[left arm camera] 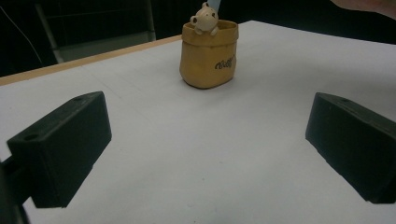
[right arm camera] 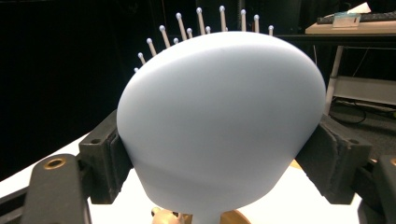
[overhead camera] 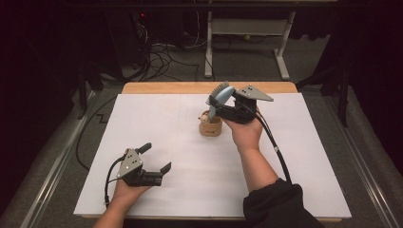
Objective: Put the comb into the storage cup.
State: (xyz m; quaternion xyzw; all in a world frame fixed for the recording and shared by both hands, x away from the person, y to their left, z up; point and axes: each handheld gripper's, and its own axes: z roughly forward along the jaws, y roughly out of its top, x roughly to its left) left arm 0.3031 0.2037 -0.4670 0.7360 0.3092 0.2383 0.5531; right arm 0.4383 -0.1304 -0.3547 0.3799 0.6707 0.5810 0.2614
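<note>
A light blue hairbrush (overhead camera: 221, 95) with ball-tipped bristles is clamped by its head in my right gripper (overhead camera: 223, 103), handle pointing down into a tan cup (overhead camera: 210, 126) with a small bear figure on its rim. In the right gripper view the brush's smooth back (right arm camera: 219, 126) sits between both black pads, bristles facing away. My left gripper (overhead camera: 157, 157) rests near the front left of the table, jaws wide apart and nothing between them. In the left gripper view the cup (left arm camera: 208, 54) stands ahead, the bear (left arm camera: 204, 18) peeking over its edge.
A white sheet (overhead camera: 157, 128) covers the wooden table. Beyond the far edge are a desk frame (overhead camera: 247, 38) and tangled cables (overhead camera: 161, 57) on a grey floor. A cable (overhead camera: 275, 147) trails from the right gripper over the forearm.
</note>
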